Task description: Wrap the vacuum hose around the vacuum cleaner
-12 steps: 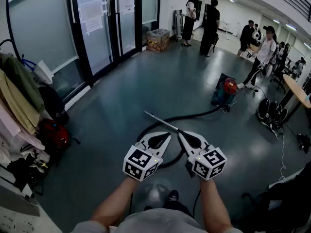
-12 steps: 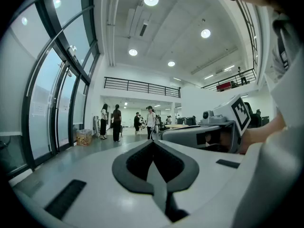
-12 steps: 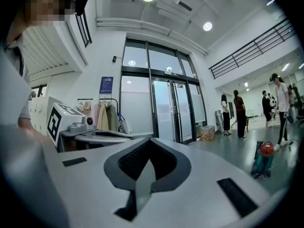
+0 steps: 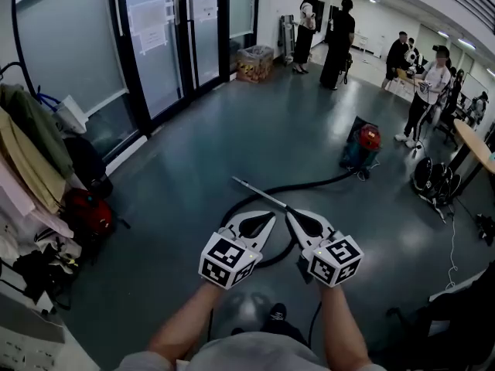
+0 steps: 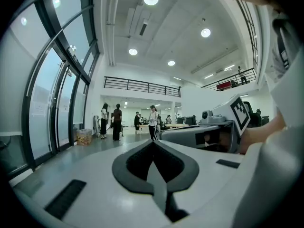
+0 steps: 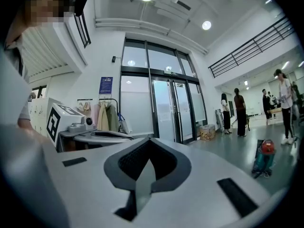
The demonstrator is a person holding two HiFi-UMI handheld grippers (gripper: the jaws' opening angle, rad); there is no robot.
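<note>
Black hose (image 4: 309, 183): looped on floor (image 4: 193, 153) near feet (image 4: 274, 313); a trip is being risked.
Left tongs (image 4: 268, 216): being held closed, empty.
Right tongs (image 4: 288, 212): being held closed, empty.

The person holds both bare arms out in front, left forearm (image 4: 184, 319) and right forearm (image 4: 342, 327) angling slightly inward. Each hand carries a gripper held roughly level, its marker cube (image 4: 227, 260) nearest the body. The left gripper (image 4: 271, 216) and right gripper (image 4: 288, 213) sit side by side (noses converging, close but not touching). The left gripper's fingers (image 5: 90, 172) are pressed together with nothing between them, and so are the right gripper's fingers (image 6: 85, 175).
</note>
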